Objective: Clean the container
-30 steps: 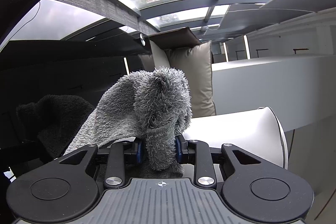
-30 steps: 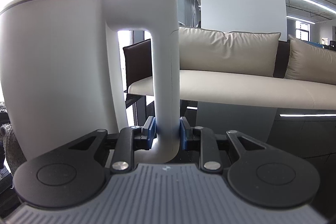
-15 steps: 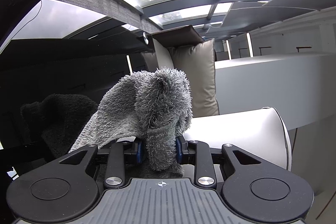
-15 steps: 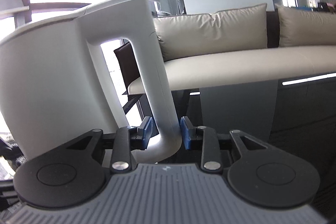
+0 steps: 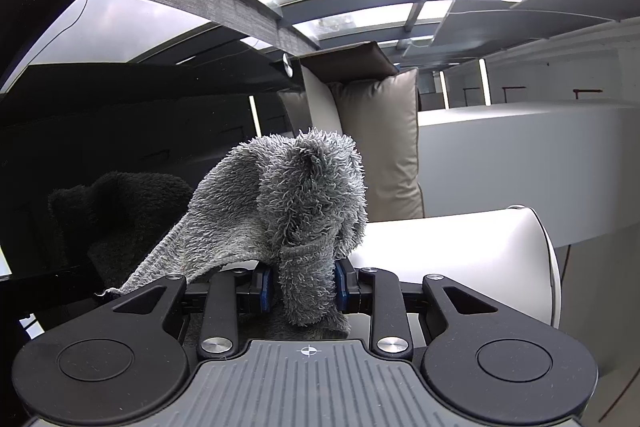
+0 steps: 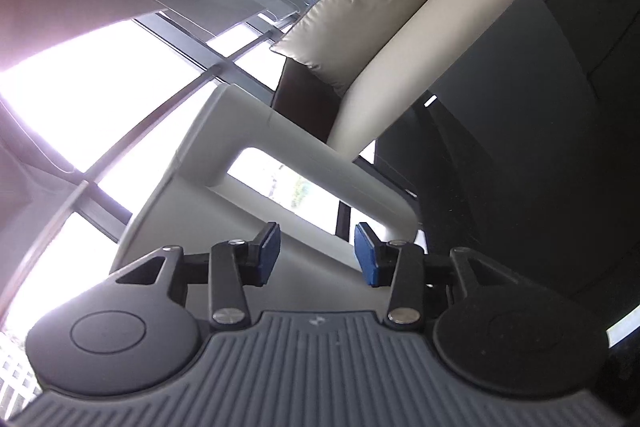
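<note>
Right claw (image 6: 316, 253) has let go of kettle (image 6: 248, 195); left claw (image 5: 306, 285) clamps cloth (image 5: 292, 211).

Left tool (image 5: 303, 286): blue pads closed in tight, a fold of grey cloth (image 5: 288, 211) pinched between them, tool held roughly level. Right tool (image 6: 317, 254): pads spread wide apart, nothing clamped between them, tool rolled hard to one side. No hands or sleeves seen in either wrist view.
</note>
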Demonstrator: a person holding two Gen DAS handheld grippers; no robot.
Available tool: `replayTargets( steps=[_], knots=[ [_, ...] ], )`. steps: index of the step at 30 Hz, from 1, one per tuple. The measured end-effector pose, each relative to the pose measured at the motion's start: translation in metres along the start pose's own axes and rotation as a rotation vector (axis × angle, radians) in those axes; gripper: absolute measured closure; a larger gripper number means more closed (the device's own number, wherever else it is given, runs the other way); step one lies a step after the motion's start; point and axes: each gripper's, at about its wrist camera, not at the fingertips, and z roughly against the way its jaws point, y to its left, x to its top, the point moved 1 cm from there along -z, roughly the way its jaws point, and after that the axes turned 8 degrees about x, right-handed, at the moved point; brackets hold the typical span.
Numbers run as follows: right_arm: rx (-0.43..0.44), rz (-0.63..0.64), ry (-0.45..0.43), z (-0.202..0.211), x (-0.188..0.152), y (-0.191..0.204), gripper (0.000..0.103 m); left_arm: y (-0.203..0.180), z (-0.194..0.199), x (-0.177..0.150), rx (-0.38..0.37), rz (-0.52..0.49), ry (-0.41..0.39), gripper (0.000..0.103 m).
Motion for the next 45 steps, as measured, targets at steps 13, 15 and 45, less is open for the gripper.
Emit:
replayTargets(
  steps=[13, 15, 45],
  knots=[
    [0.145, -0.096, -0.098, 0.004, 0.028, 0.037, 0.046, 0.003, -0.004, 0.001, 0.015, 0.007, 0.009, 0.077],
    [0.14, -0.106, -0.127, 0.003, 0.036, 0.04, 0.043, 0.003, -0.004, 0.002, 0.016, 0.007, 0.013, 0.078],
    [-0.322, -0.182, -0.159, -0.069, 0.06, 0.088, 0.05, 0.0, -0.019, 0.007, 0.033, 0.014, 0.042, 0.078]
  ],
)
